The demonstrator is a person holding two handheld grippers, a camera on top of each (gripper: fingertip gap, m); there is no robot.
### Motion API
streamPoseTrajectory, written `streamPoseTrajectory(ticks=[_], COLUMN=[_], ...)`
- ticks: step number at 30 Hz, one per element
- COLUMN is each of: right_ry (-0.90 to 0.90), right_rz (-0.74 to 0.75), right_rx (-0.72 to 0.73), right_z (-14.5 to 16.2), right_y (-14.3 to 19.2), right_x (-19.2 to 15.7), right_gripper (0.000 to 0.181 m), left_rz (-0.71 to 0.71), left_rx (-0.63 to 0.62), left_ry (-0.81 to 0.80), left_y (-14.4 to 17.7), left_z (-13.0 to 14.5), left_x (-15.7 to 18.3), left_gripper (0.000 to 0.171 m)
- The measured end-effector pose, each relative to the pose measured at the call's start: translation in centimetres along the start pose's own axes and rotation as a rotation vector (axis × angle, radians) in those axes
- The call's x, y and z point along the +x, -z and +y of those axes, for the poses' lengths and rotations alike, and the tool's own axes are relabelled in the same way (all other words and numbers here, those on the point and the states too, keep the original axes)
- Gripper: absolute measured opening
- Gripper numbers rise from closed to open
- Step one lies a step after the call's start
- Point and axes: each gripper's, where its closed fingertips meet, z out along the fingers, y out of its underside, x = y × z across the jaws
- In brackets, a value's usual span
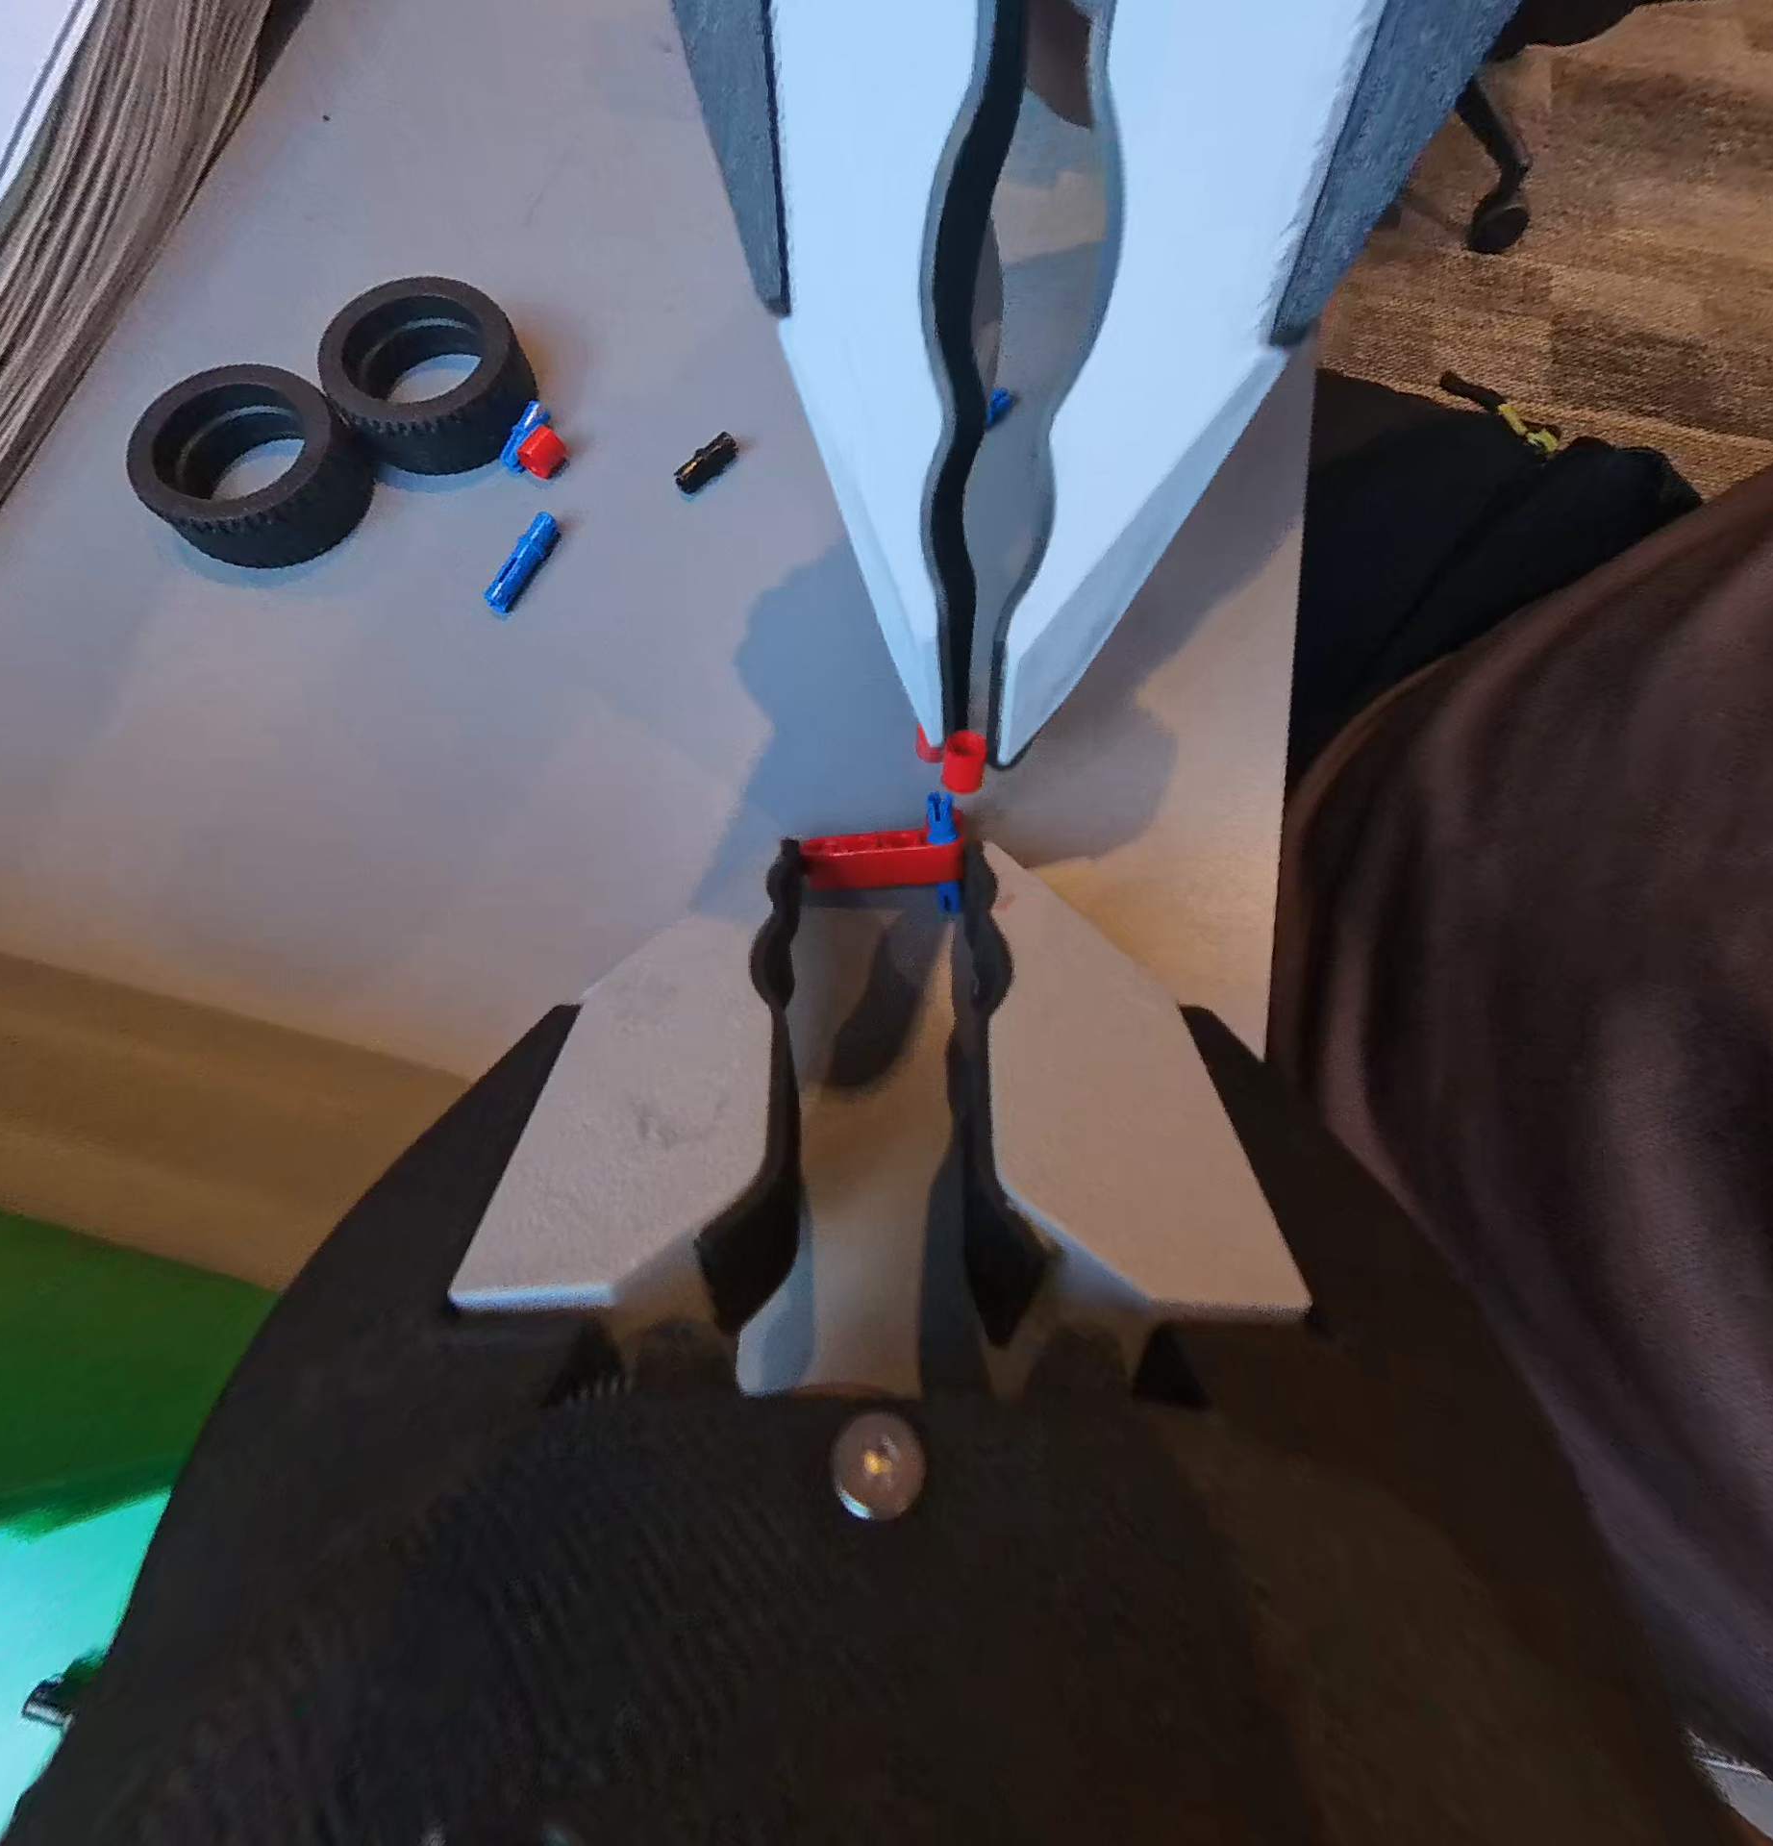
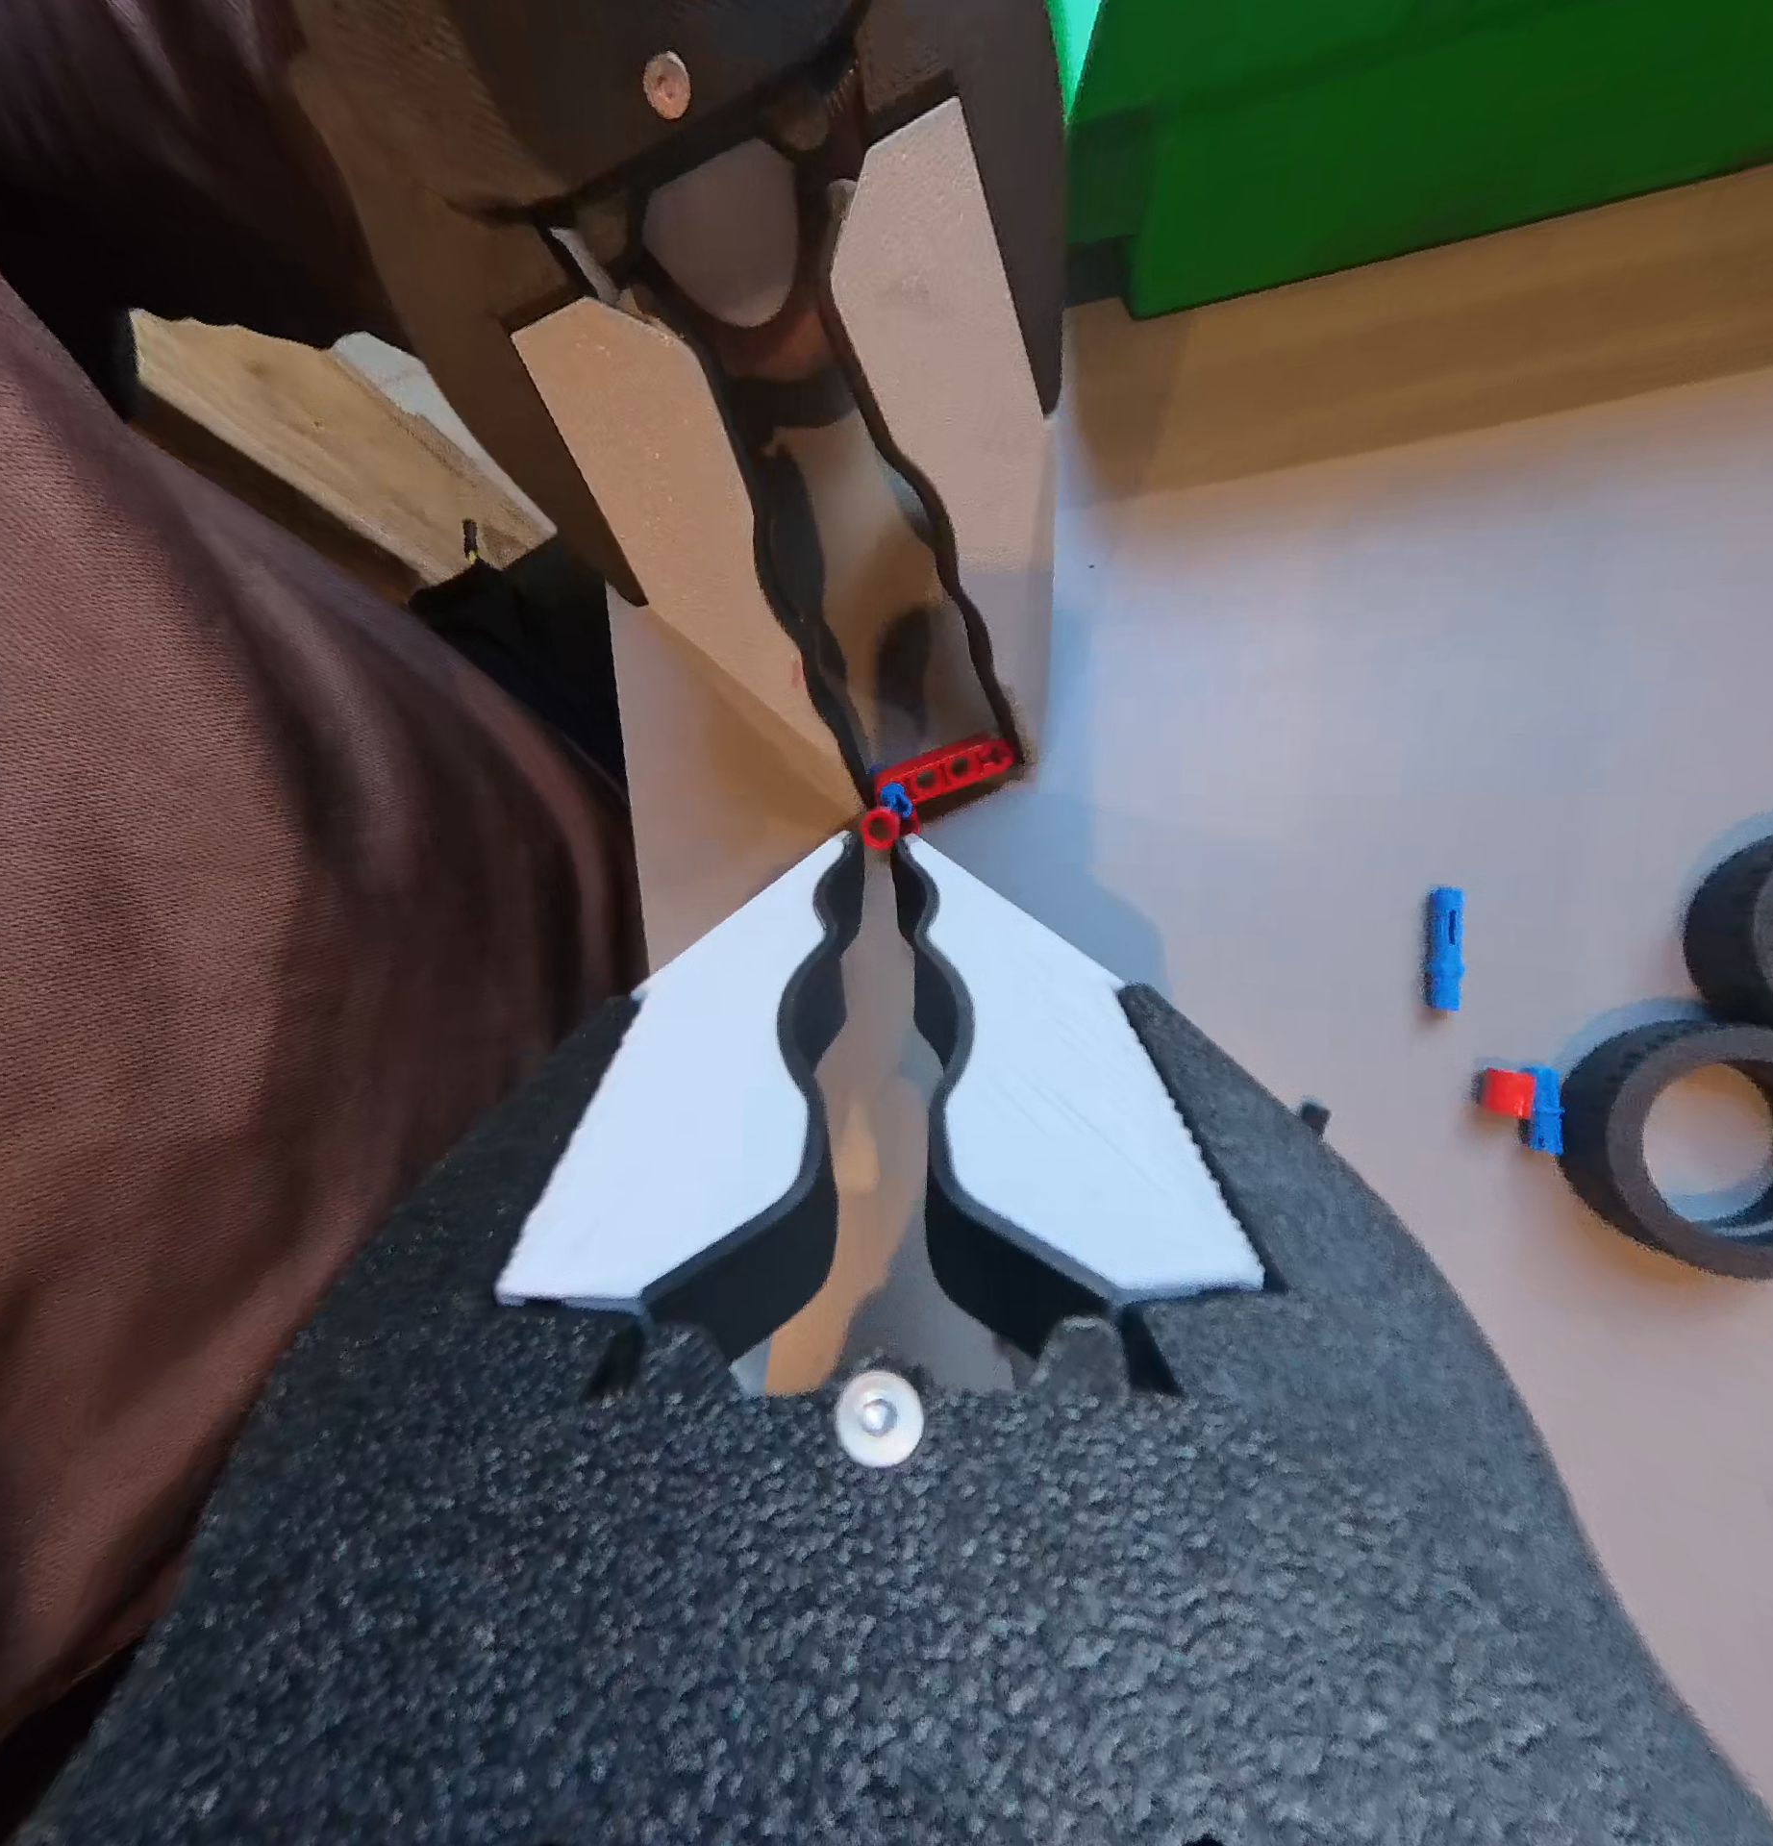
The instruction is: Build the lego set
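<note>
Grey table point(image 1: 263, 759), wood-look floor point(image 1: 1612, 250)

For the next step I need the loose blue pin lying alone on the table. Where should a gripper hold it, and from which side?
Probably grip the blue pin across its middle, coming straight down from above. It lies flat on the table, apart from the tyres, so both long sides are free. Fingers closing on those sides leave both ends free.

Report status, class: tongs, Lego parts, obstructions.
Left tongs shut on red beam with blue pin. Right tongs shut on red bushing, close to pin. Nothing between.
</note>
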Motion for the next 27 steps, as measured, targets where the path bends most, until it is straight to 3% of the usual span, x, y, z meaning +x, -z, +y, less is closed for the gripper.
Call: streamPoseTrajectory(ticks=[3, 6, 16, 22, 27], right_ry=[-0.005, 0.014, -0.153, -0.211, -0.341], right_rz=[0.030, 0.074, 0.044, -0.008, -0.114], right_rx=[-0.022, -0.051, 0.155, 0.243, 0.377], right_z=[0.9, 1.8, 1.1, 0.3, -1.4], right_y=[0.4, 0.5, 2.2, 2.7, 3.2], right_x=[-0.1, -0.3, 0.3, 0.1, -0.2], right_gripper=[0.004, 0.004, 0.004, 0.004, 0.004], left_rz=[0.000, -0.017, -0.034, -0.060, -0.132], left_rx=[0.000, -0.016, -0.013, 0.080, 0.232], left_ry=[-0.001, 0.003, 0.012, 0.037, -0.033], left_y=[0.0, -0.1, 0.3, 1.3, 2.7], left_z=[0.0, 0.2, 0.4, -0.6, -3.0], left_x=[0.0, -0.2, -0.3, -0.8, -0.1], left_gripper=[0.030, 0.048, 0.051, 0.063, 0.041])
